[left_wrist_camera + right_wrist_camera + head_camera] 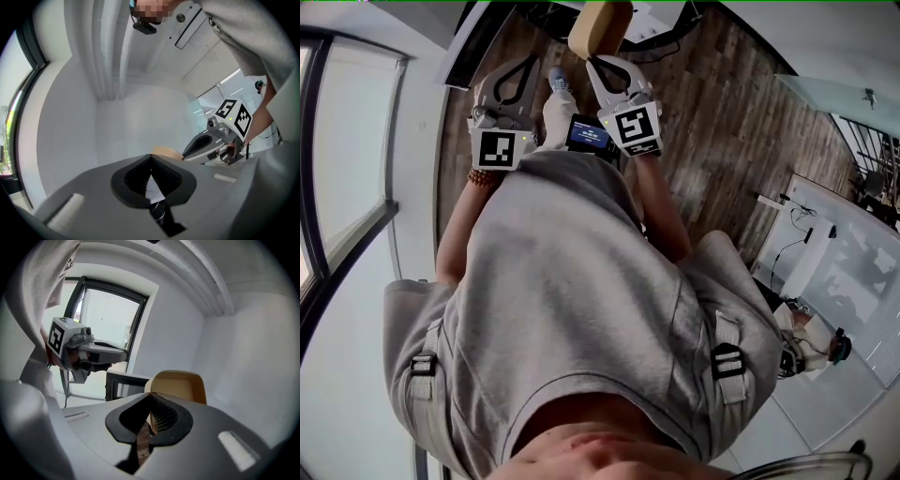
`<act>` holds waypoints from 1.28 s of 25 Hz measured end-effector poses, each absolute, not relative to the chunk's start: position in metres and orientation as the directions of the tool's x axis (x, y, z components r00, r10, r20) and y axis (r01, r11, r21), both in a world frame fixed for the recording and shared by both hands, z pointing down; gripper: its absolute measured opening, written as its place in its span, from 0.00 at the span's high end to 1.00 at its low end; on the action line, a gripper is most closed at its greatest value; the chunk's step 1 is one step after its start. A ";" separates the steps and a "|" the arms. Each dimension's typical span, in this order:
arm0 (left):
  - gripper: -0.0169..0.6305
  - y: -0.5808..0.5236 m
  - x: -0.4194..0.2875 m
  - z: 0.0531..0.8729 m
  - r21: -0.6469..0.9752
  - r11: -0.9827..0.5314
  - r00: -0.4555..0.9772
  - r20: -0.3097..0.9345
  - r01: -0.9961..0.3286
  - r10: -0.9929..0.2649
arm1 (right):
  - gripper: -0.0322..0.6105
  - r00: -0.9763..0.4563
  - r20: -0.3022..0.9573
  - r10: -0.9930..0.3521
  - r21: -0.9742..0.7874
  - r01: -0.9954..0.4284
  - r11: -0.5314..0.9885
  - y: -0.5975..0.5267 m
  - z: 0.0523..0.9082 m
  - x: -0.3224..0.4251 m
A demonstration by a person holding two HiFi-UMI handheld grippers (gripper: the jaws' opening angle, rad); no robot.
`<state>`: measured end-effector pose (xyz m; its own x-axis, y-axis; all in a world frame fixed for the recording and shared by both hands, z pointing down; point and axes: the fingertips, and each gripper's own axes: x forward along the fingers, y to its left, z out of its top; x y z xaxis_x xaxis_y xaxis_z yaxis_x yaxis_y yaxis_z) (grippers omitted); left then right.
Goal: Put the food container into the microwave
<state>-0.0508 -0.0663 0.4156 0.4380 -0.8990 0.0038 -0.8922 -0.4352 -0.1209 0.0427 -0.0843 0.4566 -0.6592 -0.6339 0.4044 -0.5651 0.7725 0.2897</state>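
Both forearms were stretched forward past the torso, grippers side by side. The left gripper (532,60) was held with its jaws pressed together; the right gripper (594,60) (just beside it) was closed on the container (600,26).

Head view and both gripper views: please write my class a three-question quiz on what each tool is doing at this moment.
1. True or false: the left tool has its jaws together with nothing between them.
2. Pick one. The right tool is: A) wide open and empty; B) shut on the edge of the tan food container; C) out of every view.
3. Fill the gap: in the head view, the floor under the tools is laid in ____ planks.

Key: 1 true. 2 B; the container hangs at the right tool's tip, apart from the left tool. 3 wood.
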 end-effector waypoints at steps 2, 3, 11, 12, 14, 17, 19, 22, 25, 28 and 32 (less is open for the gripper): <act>0.97 -0.065 -0.048 0.420 -0.116 -0.446 0.448 0.010 -0.887 -0.894 | 0.91 -0.659 0.412 -0.629 0.292 -0.558 0.776 -0.087 0.461 0.043; 0.97 -0.065 -0.046 0.422 -0.118 -0.454 0.456 0.013 -0.883 -0.890 | 0.91 -0.659 0.415 -0.628 0.293 -0.556 0.777 -0.088 0.463 0.044; 0.97 -0.057 -0.050 0.434 -0.128 -0.482 0.480 0.043 -0.867 -0.876 | 0.91 -0.653 0.456 -0.604 0.287 -0.535 0.795 -0.089 0.490 0.037; 0.97 -0.056 -0.051 0.437 -0.133 -0.485 0.482 0.052 -0.864 -0.874 | 0.91 -0.651 0.468 -0.598 0.293 -0.524 0.800 -0.088 0.495 0.036; 0.97 -0.055 -0.053 0.441 -0.153 -0.492 0.488 0.065 -0.857 -0.871 | 0.91 -0.647 0.490 -0.585 0.307 -0.500 0.810 -0.086 0.501 0.031; 0.97 -0.050 -0.054 0.449 -0.161 -0.501 0.495 0.076 -0.850 -0.865 | 0.91 -0.639 0.526 -0.561 0.324 -0.460 0.827 -0.082 0.514 0.024; 0.97 -0.049 -0.050 0.452 -0.142 -0.516 0.511 0.073 -0.845 -0.857 | 0.91 -0.635 0.549 -0.544 0.337 -0.427 0.839 -0.078 0.525 0.019; 0.97 -0.054 -0.047 0.453 -0.174 -0.545 0.542 0.069 -0.820 -0.838 | 0.91 -0.617 0.591 -0.519 0.363 -0.371 0.854 -0.074 0.543 0.014; 0.97 -0.048 -0.049 0.455 -0.176 -0.546 0.541 0.083 -0.819 -0.837 | 0.91 -0.592 0.639 -0.492 0.378 -0.317 0.870 -0.067 0.559 0.013; 0.97 -0.046 -0.055 0.459 -0.177 -0.553 0.545 0.093 -0.814 -0.833 | 0.91 -0.575 0.668 -0.473 0.382 -0.281 0.881 -0.066 0.572 0.008; 0.97 -0.049 -0.061 0.460 -0.163 -0.549 0.542 0.094 -0.819 -0.835 | 0.91 -0.555 0.695 -0.458 0.387 -0.248 0.888 -0.068 0.583 0.006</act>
<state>-0.0609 -0.0490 0.4603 0.5415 -0.8354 0.0937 -0.8195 -0.5495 -0.1631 0.0059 -0.0676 0.5825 -0.5550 -0.4577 0.6946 -0.2482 0.8881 0.3868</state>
